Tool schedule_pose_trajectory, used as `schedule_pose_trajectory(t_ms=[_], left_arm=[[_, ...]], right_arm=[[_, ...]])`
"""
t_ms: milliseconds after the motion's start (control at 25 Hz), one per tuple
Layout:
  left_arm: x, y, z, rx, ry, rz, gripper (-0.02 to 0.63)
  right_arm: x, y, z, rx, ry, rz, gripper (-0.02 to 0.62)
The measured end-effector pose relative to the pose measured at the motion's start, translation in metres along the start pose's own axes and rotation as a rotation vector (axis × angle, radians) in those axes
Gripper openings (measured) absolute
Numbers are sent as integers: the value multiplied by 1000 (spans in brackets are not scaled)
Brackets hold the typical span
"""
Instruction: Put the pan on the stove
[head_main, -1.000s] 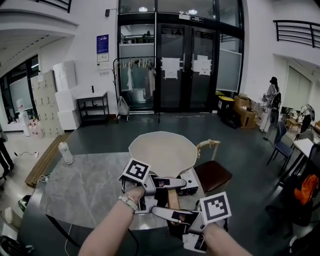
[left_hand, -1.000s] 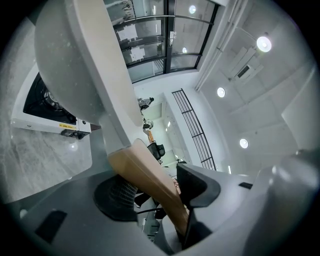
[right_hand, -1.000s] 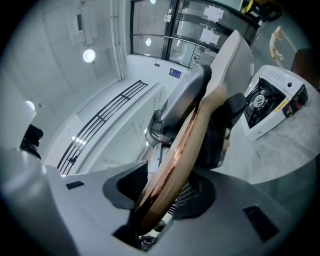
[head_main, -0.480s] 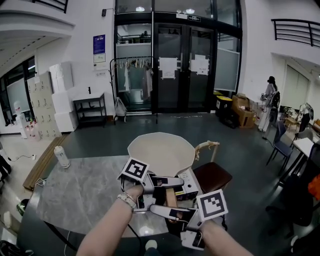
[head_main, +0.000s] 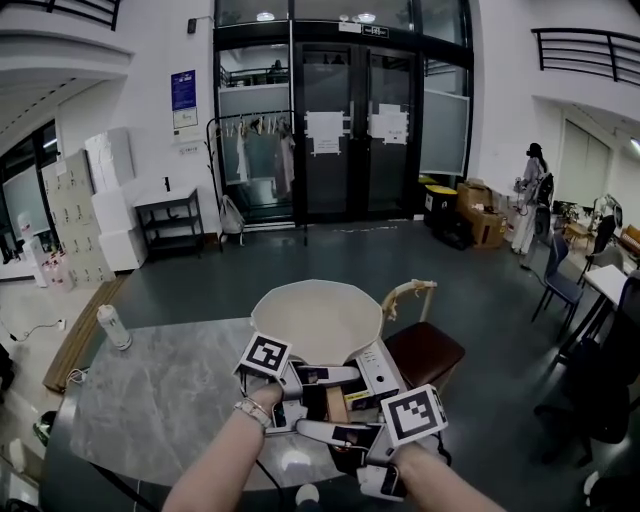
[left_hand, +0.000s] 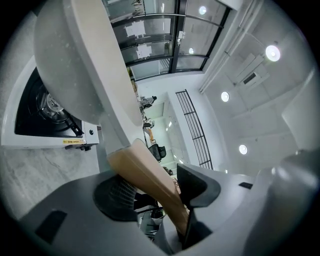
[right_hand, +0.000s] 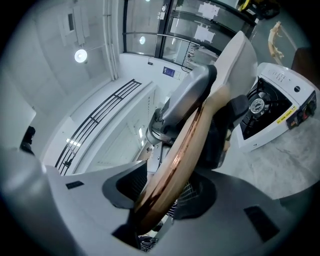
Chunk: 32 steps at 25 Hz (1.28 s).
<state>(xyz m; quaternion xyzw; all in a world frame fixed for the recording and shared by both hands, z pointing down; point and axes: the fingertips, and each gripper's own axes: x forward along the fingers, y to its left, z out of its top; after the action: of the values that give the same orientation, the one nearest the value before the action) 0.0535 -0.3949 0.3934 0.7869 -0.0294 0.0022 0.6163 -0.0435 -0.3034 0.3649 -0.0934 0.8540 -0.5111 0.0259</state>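
On the white tabletop gas stove (head_main: 377, 368), a yellow strip label (left_hand: 73, 142) runs along the front edge, its print too small to read. The blue poster (head_main: 183, 90) on the far wall is equally illegible. Just above the burner hangs the cream-coloured round pan (head_main: 318, 318), over the grey marble table (head_main: 170, 390). Its brown wooden handle (head_main: 338, 404) points near. The left gripper (left_hand: 155, 200) clamps it closer to the pan and the right gripper (right_hand: 160, 197) at the near end, each with its jaws closed onto the wood.
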Motion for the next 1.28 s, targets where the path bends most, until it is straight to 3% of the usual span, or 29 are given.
schedule_pose_trajectory(t_ms=[480,1280], left_arm=[[4,46,17,-69,13,9,249],[0,77,18,-130,-11,6,249]], right_arm=[[7,-44,10,57,23,-23,176],[15,-71,6,99,65,-32,176]])
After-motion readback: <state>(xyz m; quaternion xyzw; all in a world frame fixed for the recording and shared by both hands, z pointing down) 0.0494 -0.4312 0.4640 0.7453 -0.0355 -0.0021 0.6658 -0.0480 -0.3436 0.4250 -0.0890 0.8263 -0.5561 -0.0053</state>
